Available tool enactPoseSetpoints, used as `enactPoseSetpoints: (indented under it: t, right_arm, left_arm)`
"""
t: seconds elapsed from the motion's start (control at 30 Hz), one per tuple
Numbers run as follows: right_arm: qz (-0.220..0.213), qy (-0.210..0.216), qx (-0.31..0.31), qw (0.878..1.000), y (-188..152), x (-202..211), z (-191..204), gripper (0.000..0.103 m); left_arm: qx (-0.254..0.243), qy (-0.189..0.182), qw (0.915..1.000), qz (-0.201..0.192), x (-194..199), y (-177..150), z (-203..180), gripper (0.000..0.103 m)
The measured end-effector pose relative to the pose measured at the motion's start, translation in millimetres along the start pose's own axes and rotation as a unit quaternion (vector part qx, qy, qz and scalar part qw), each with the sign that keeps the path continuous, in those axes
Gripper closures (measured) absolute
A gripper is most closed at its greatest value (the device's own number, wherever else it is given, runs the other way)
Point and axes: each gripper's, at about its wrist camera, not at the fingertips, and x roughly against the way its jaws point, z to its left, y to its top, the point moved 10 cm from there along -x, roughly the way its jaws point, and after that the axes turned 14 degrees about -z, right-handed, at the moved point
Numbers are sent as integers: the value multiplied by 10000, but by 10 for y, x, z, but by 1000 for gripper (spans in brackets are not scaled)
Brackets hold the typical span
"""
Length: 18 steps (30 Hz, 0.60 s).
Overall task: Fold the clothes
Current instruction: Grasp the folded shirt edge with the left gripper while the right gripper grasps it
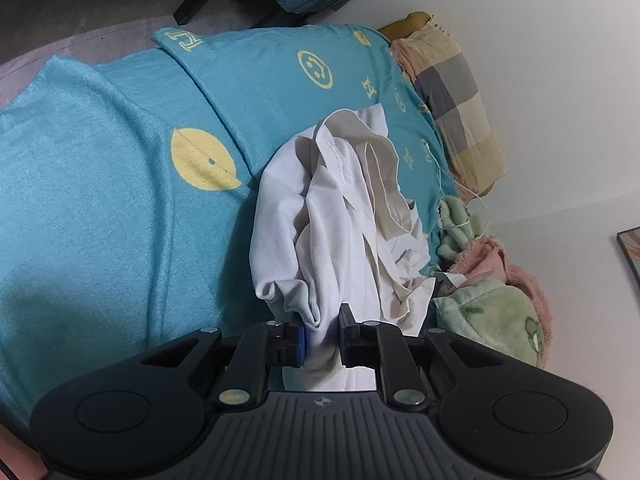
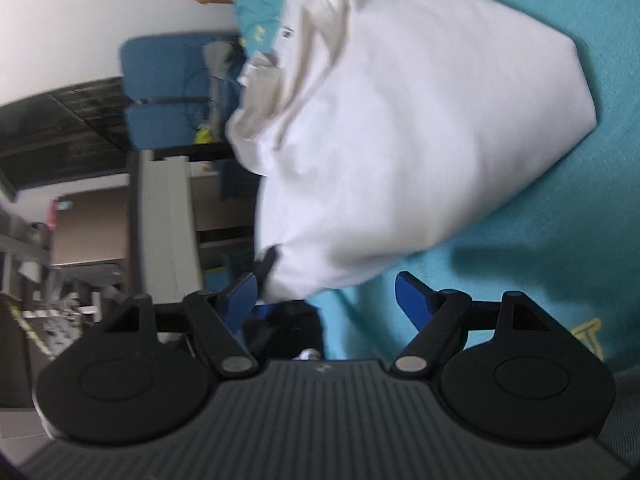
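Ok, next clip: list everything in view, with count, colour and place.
white garment: one, white, bunched on the bedspread, one end pinched.
bedspread: one, teal with yellow prints, covering the bed.
checked pillow: one, beige and grey, by the wall.
plush toy: one, green, beside the wall.
fuzzy cloth: one, pink, on the toy.
blue chair: one, beyond the bed.
left hand-held gripper: black, blue pads, shut on the garment.
right hand-held gripper: black, open, near the garment's edge.
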Motion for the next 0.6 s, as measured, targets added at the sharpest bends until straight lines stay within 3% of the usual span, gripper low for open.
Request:
enactPoseSetpoints:
  t: [0.13, 0.27, 0.33, 0.37, 0.4, 0.43, 0.47, 0.53, 0.6]
  right_arm:
    - [-557, -483, -429, 9964, 158, 82, -268, 24]
    - [-1495, -677, -402, 9856, 413, 313, -327, 24]
    - [-1766, -777, -260, 9809, 484, 360, -327, 27]
    - [-1800, -812, -192, 9801, 488, 358, -323, 32]
    - [-1835, -847, -124, 9793, 491, 357, -320, 50]
    - [-1891, -887, -40, 9779, 501, 368, -310, 77]
    - [-1986, -936, 72, 9756, 522, 401, -289, 86]
    - [-2182, -845, 284, 9718, 581, 513, -196, 94]
    - [-2334, -681, 574, 9683, 621, 657, -39, 94]
  left_arm:
    - [35, -48, 10000, 9, 10, 6, 3, 88]
    - [15, -78, 10000, 23, 23, 26, -16, 89]
    - [4, -89, 10000, 30, 29, 39, -26, 89]
    - [2, -97, 9999, 34, 32, 47, -35, 89]
    - [19, -122, 9999, 42, 40, 62, -57, 89]
    - [32, -144, 9999, 52, 47, 77, -81, 89]
    - [28, -153, 9999, 73, 57, 93, -112, 89]
    - [5, -181, 9998, 102, 103, 120, -197, 90]
    - [-147, -270, 9995, 80, 213, 142, -344, 90]
